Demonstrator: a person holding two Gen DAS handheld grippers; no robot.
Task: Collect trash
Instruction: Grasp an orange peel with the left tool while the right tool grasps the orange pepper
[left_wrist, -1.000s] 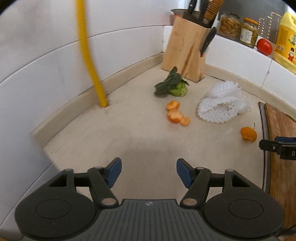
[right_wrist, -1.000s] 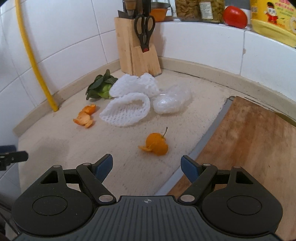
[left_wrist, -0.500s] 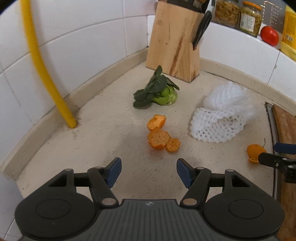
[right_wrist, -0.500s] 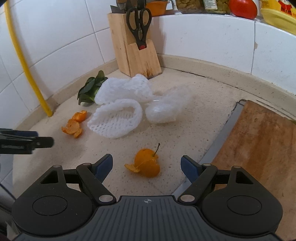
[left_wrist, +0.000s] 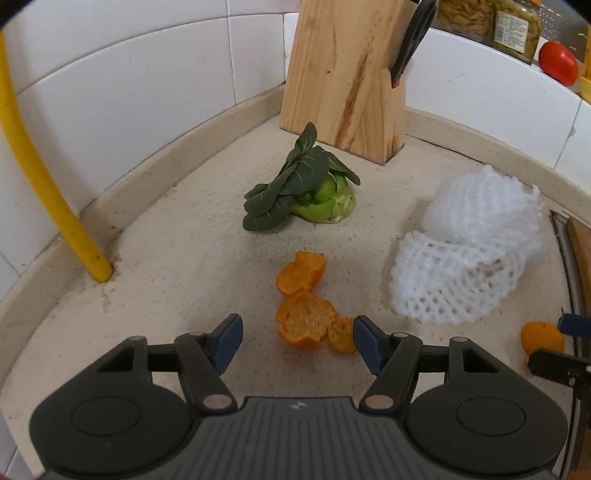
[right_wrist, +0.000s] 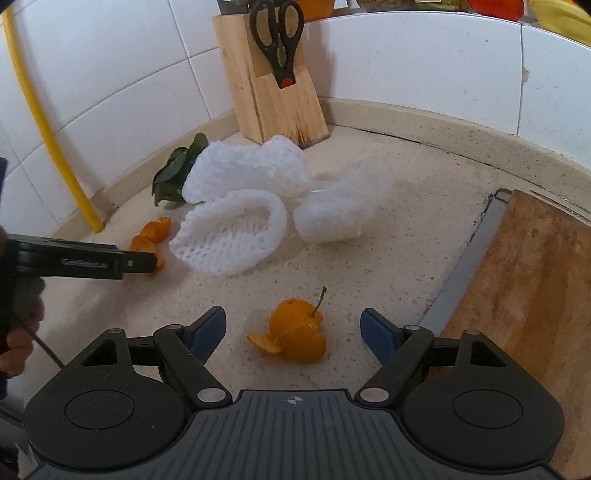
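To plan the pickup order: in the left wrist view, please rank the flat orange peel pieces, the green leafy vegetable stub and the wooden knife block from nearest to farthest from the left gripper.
1. Flat orange peel pieces: between the open left gripper fingertips.
2. Green leafy vegetable stub: mid-counter, behind the peels.
3. Wooden knife block: in the back corner, against the tiled wall.

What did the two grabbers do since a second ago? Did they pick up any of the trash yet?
Both moved closer to the trash. The left gripper came in over the flat orange peels, which now lie between its open jaws. The right gripper eased in around the orange peel with a stem. Nothing was picked up. The foam nets, greens and knife block stayed put.
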